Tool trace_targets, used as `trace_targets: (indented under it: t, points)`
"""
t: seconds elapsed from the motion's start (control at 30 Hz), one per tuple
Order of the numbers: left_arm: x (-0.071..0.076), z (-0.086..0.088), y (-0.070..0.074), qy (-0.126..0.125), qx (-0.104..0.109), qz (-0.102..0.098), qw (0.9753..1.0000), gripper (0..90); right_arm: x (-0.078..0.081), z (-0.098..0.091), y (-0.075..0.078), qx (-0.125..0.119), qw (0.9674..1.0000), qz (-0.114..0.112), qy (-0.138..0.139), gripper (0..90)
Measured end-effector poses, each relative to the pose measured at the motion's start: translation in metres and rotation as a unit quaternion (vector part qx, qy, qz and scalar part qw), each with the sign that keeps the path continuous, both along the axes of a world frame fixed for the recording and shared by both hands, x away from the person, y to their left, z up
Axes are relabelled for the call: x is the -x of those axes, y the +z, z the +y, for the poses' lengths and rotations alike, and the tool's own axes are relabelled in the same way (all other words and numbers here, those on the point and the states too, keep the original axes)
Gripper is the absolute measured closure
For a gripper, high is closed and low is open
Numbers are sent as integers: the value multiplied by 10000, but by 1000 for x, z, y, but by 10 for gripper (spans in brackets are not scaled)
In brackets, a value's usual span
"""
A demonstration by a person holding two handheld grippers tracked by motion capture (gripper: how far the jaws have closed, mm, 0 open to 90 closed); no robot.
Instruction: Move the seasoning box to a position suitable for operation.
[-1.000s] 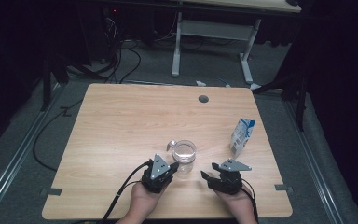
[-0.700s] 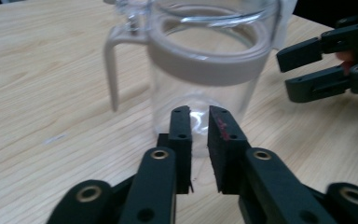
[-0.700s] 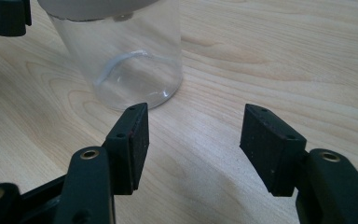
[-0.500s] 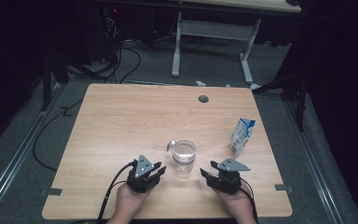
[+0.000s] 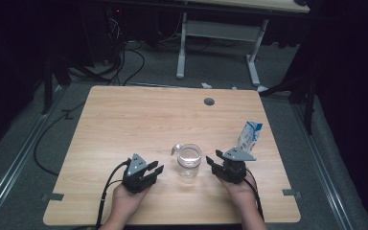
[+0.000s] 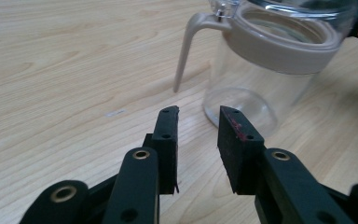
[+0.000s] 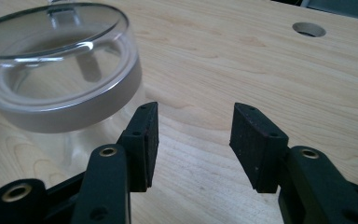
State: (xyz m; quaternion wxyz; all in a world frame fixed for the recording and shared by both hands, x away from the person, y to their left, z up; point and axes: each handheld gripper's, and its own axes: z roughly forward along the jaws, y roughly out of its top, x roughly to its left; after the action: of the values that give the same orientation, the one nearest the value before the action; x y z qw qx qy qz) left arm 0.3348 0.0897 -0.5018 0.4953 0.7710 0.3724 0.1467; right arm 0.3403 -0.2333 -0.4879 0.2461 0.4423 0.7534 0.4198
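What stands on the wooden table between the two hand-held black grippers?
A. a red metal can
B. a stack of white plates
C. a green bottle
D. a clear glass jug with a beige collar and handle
D: in the high view the clear glass jug with a beige collar and handle stands between the left gripper and the right gripper.

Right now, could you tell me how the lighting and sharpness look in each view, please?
High view: table evenly lit, surroundings dark, soft overall. Left gripper view: jug fairly sharp, pale glints along its clear lid, a soft shadow to its right. Right gripper view: the jug's near rim blurred, bright glare on its lid.
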Motion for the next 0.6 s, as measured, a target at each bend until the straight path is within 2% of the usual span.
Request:
trace_targets:
  t: [0.1,0.17,0.23,0.37,0.43,0.6]
  points:
    - [-3,-4,7,72,-40,-86,9999,722,2,-4,-2,-195,9998,20,17,544]
    - [-7,-7,13,112,25,-117,9999,723,4,-3,-4,-18,10000,28,34,548]
    - [-10,-9,18,153,14,-169,9997,726,6,-6,-4,-124,9999,68,40,569]
    - [-17,-16,26,194,74,-192,9996,725,6,-10,-4,-180,9998,109,64,588]
    - [-21,-20,29,195,95,-151,9996,714,7,-9,-5,-99,9999,70,108,605]
    - [-28,-27,35,212,92,-210,9995,714,11,-2,-6,125,9997,1,213,612]
